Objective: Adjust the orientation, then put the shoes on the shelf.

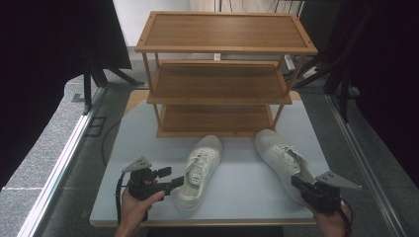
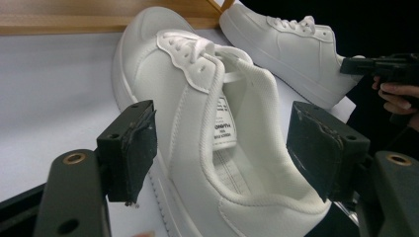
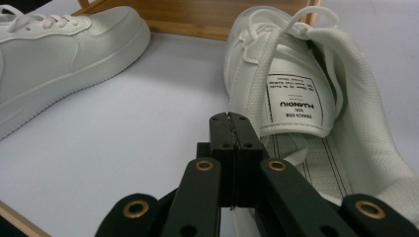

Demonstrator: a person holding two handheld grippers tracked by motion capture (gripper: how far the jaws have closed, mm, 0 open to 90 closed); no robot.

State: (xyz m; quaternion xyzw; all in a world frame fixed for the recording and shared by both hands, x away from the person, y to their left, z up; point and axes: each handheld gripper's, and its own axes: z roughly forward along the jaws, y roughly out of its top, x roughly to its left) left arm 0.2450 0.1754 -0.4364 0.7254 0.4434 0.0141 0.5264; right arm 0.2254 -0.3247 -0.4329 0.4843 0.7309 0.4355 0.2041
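Two white leather low-top sneakers are lying on the pale grey table (image 1: 237, 195) in front of the three-tier bamboo shoe rack (image 1: 225, 74), toes towards it. The left white sneaker (image 1: 200, 170) is sitting at lower centre of the high view, the right white sneaker (image 1: 281, 160) at lower right.

The left gripper (image 1: 175, 183) is reaching in from the lower left with its jaws spread wide. In the left gripper view one pad is standing outside the shoe's side wall and the other over the padded collar (image 2: 257, 148), neither pressing yet. To grip well, it should probably be sliding further in so the pads are straddling the side wall near the heel, then be closing firmly, since the soft collar looks likely to fold.

The right gripper (image 1: 299, 182) is sitting at the heel of the right sneaker with its jaws pressed together and nothing between them; in the right gripper view the tips are pointing at the printed tongue label (image 3: 294, 101). It would need to be opening before taking that shoe's collar.
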